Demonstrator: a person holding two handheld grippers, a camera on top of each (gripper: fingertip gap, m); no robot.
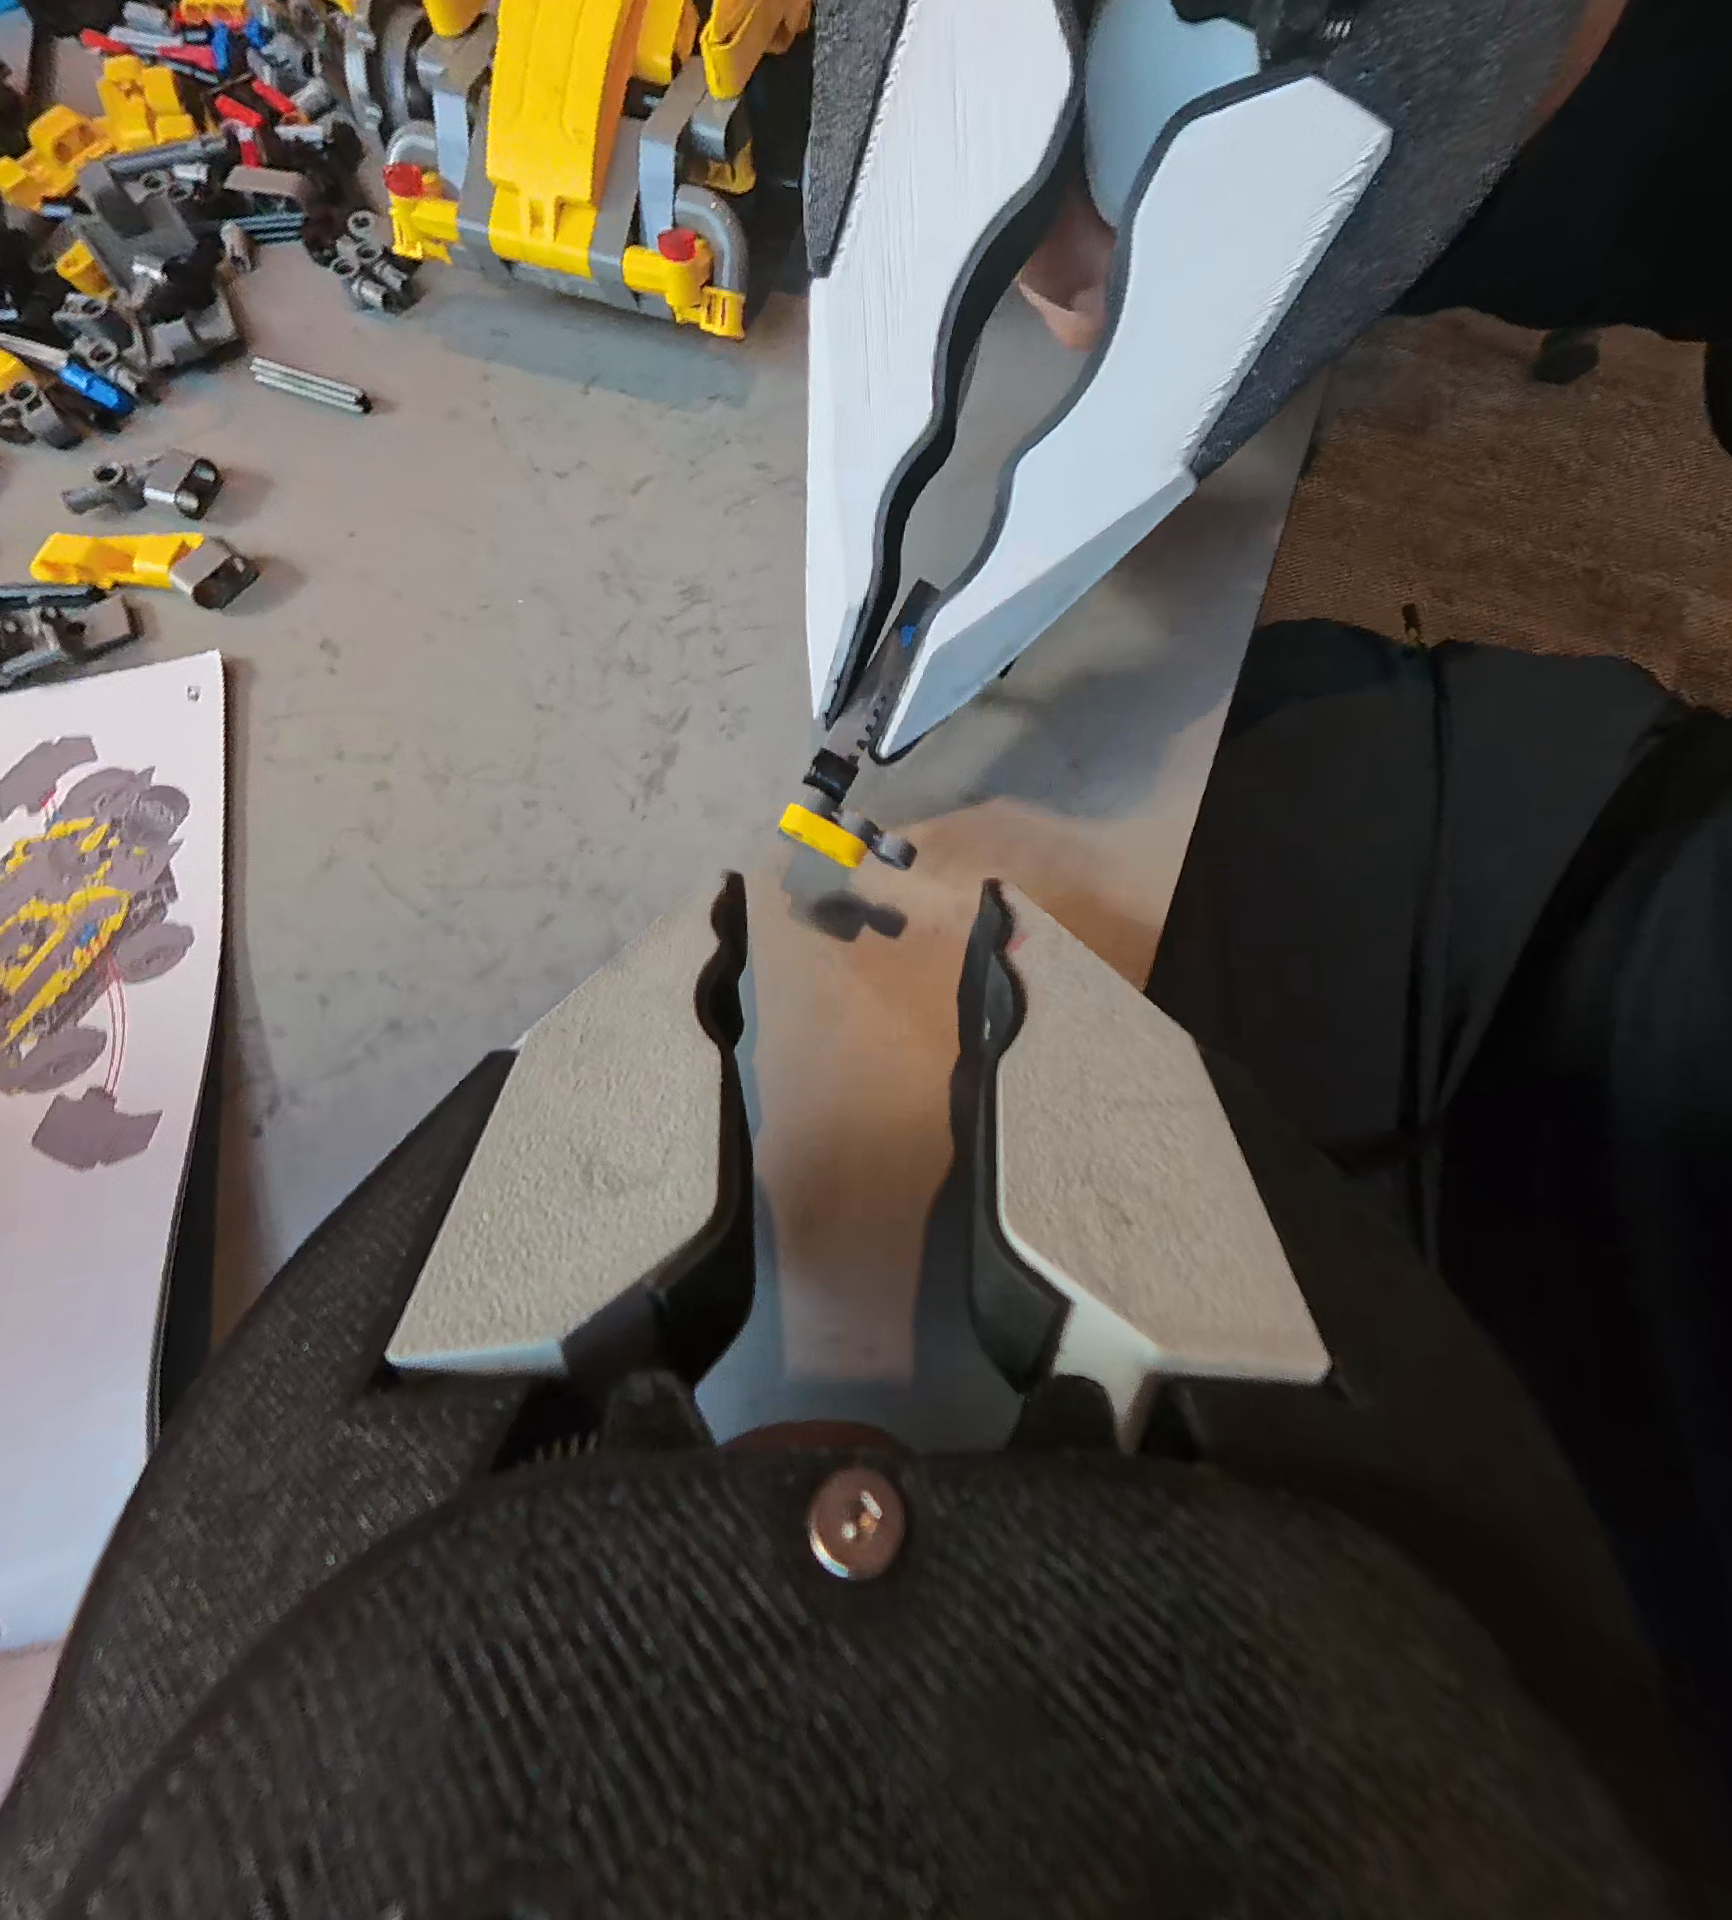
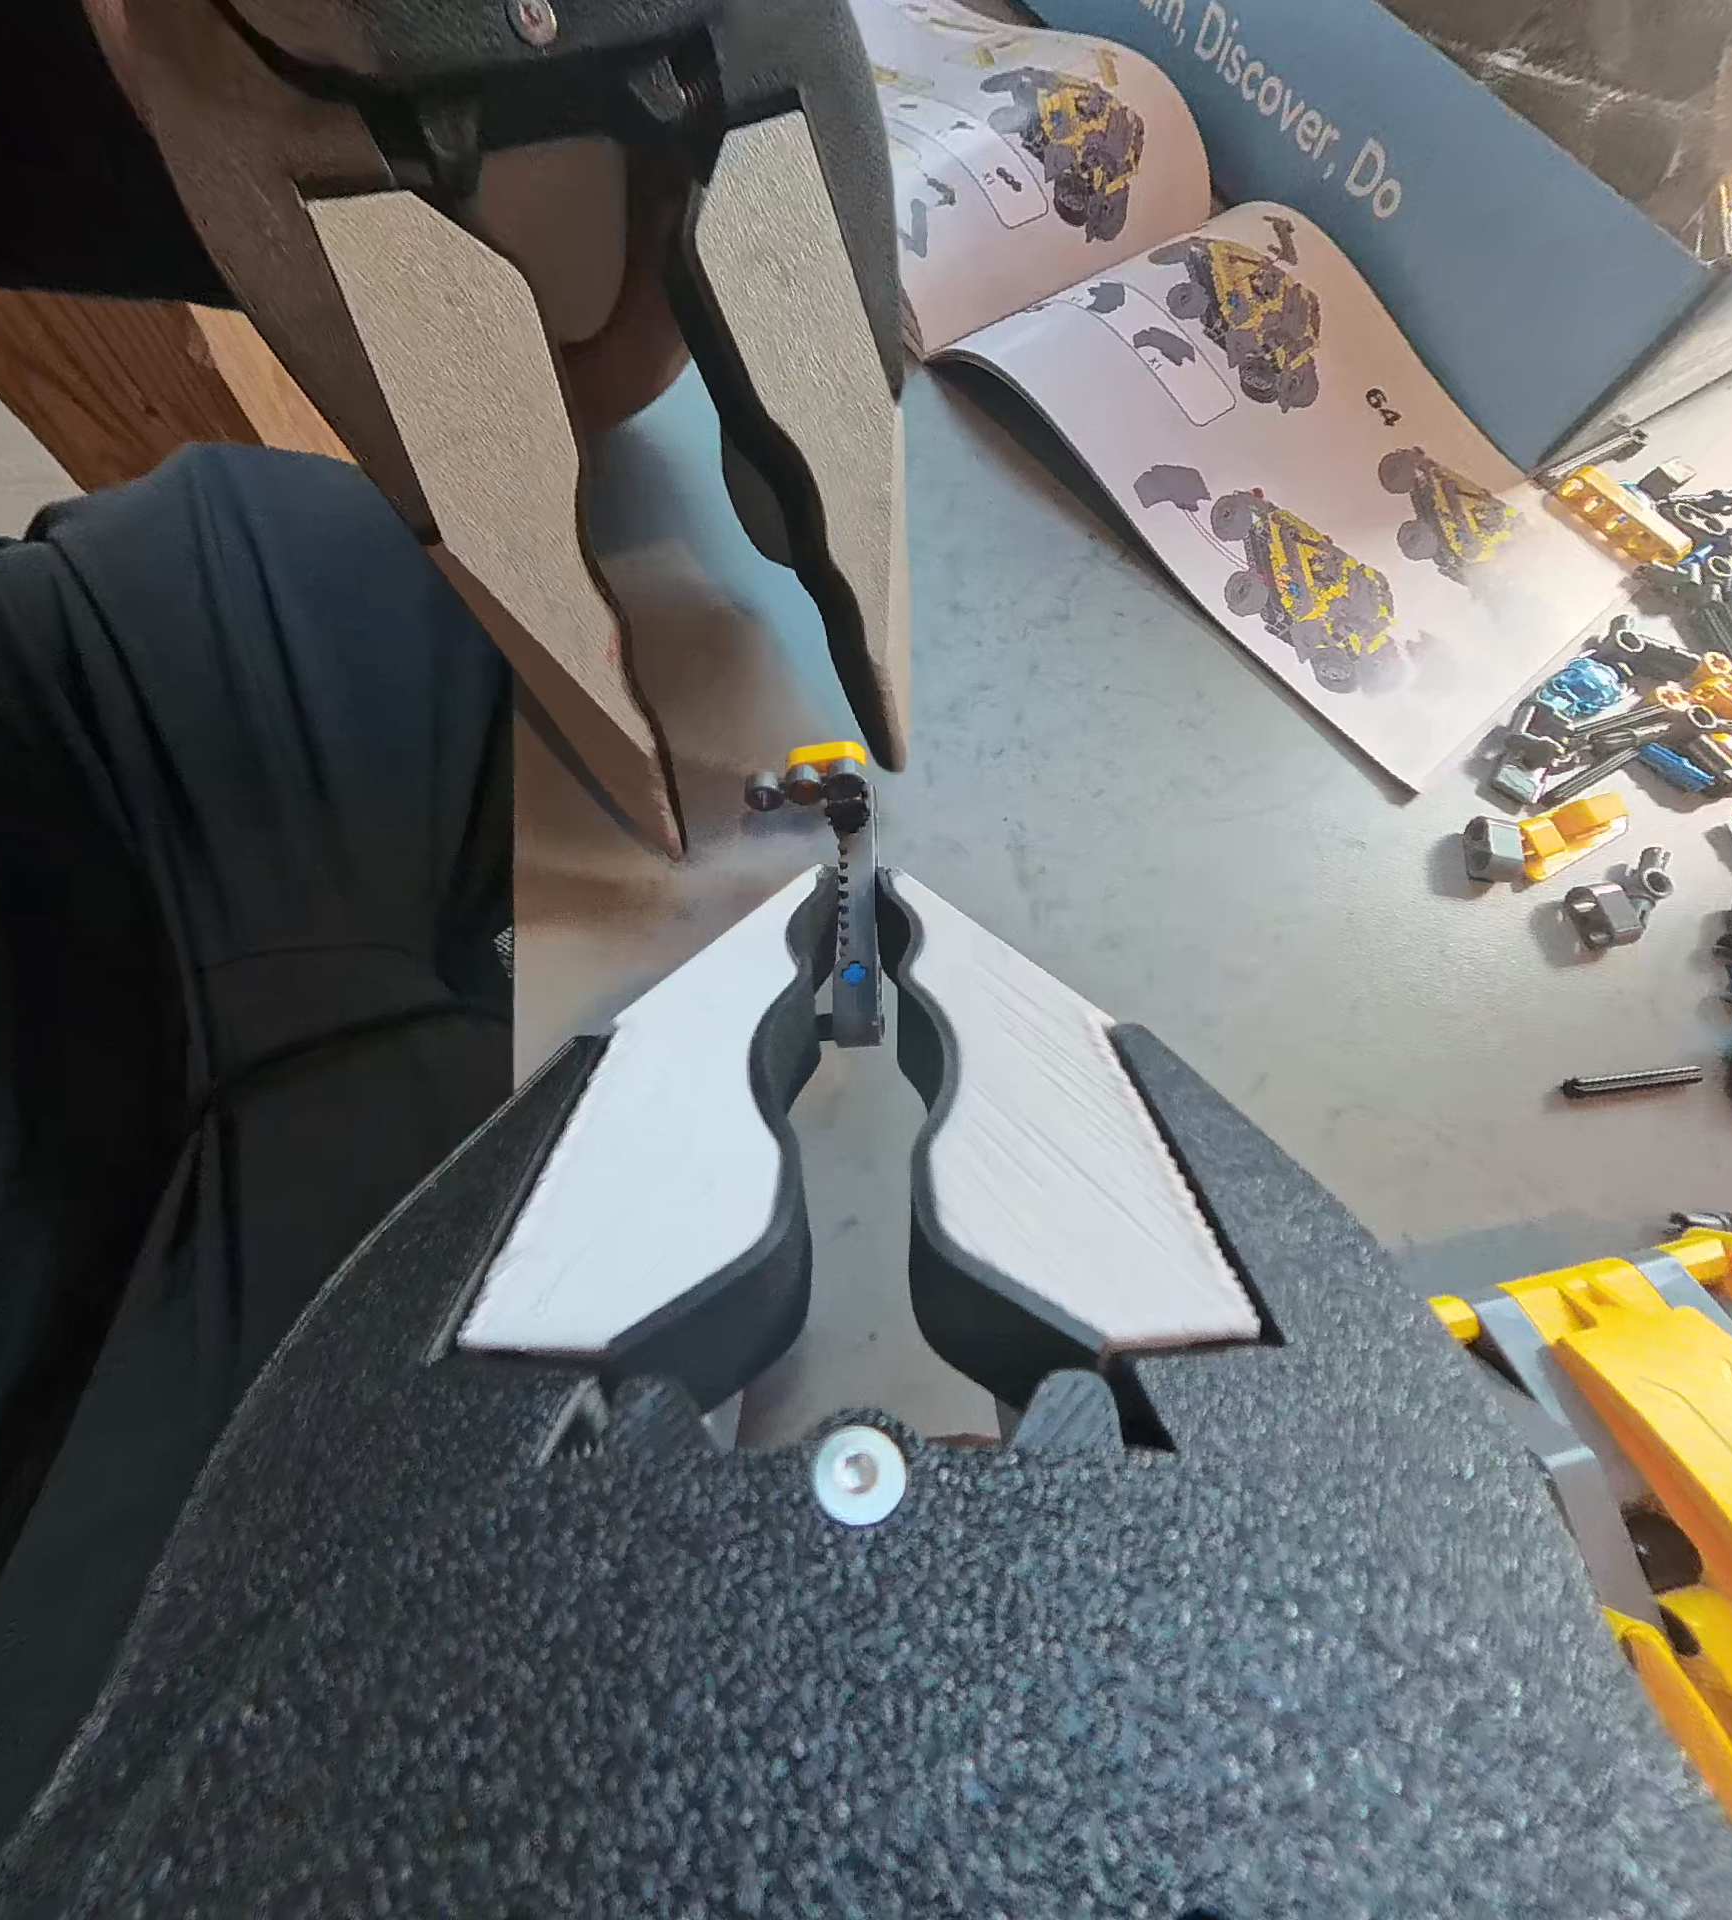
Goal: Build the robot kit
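A grey, scuffed tabletop (image 1: pixel 488 665) is carrying the whole scene, with a brown carpet showing beyond its edge. An open instruction booklet (image 2: pixel 1288 436) is lying on it beside a scattered pile of loose building-toy pieces (image 1: pixel 83 270) in black, grey, yellow and blue. A large yellow and grey toy vehicle (image 1: pixel 571 177), already built up with body panels and red studs, is standing at the far side of the table in the left wrist view.

The right gripper (image 2: pixel 851 883) is pinching a dark toothed rack piece (image 2: pixel 857 935) between its white fingers, its jaws drawn nearly together on it. The rack is sticking out past the fingertips, and a small yellow and grey connector piece (image 1: pixel 841 831) is sitting crosswise on its free end, held above the table.

The left gripper (image 1: pixel 857 899) is standing with its jaws apart and empty, its tips just beside that connector and bracketing it without touching, as far as both views show.

Judging by this, the vehicle is largely assembled, while this small sub-assembly is being handled apart from it and many loose pieces are lying unused.
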